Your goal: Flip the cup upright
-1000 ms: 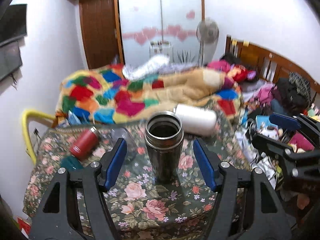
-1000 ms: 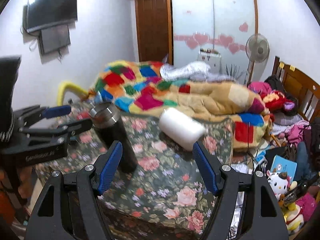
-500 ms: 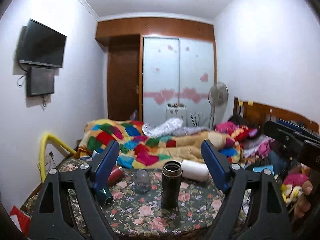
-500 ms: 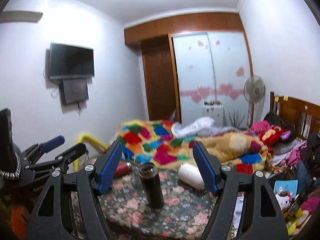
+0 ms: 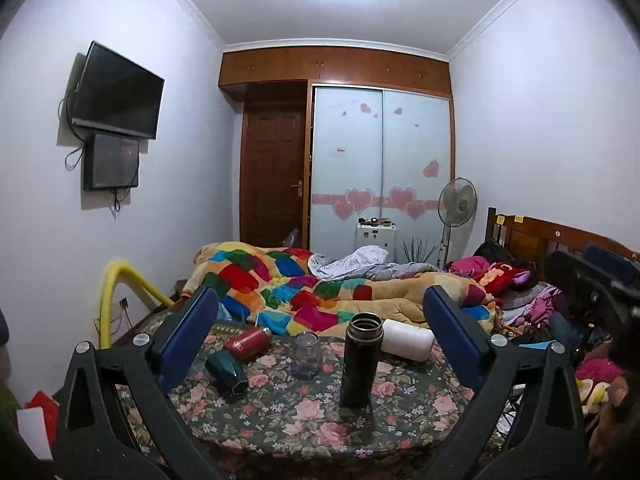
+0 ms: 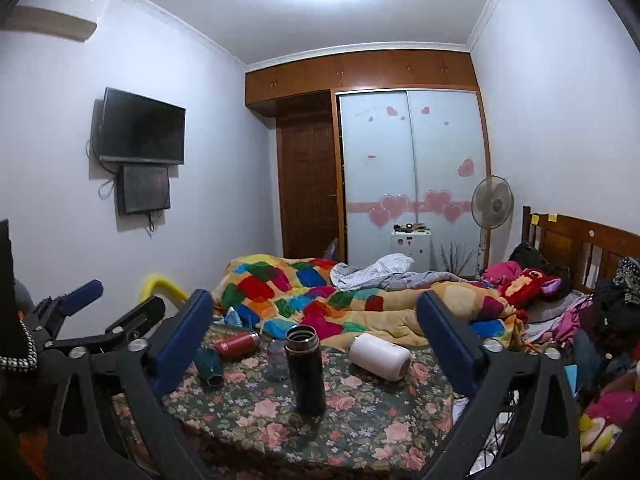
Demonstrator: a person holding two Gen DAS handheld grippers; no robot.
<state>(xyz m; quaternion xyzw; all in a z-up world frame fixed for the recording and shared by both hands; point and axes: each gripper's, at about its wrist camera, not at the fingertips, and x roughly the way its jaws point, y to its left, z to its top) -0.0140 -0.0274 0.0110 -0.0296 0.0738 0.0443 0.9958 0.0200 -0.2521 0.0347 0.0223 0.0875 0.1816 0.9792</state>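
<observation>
A dark steel flask cup [image 5: 359, 360] stands upright, mouth up, on the floral tablecloth [image 5: 280, 420]; it also shows in the right wrist view [image 6: 306, 370]. My left gripper [image 5: 320, 344] is open and empty, pulled back from the table, with the cup between its spread blue fingers [image 5: 188, 340] but well beyond them. My right gripper [image 6: 316, 344] is open and empty, also back from the table. The left gripper shows at the left of the right wrist view [image 6: 100, 320].
On the table lie a white cup [image 5: 406, 339] on its side, a red flask [image 5: 248, 342], a teal cup [image 5: 226, 370] and a clear glass [image 5: 307, 354]. A bed with a patchwork quilt [image 5: 320, 292] lies behind. Clutter sits at the right.
Both grippers have drawn back and up from the table. The steel cup stays upright on the cloth and now looks smaller and farther off.
</observation>
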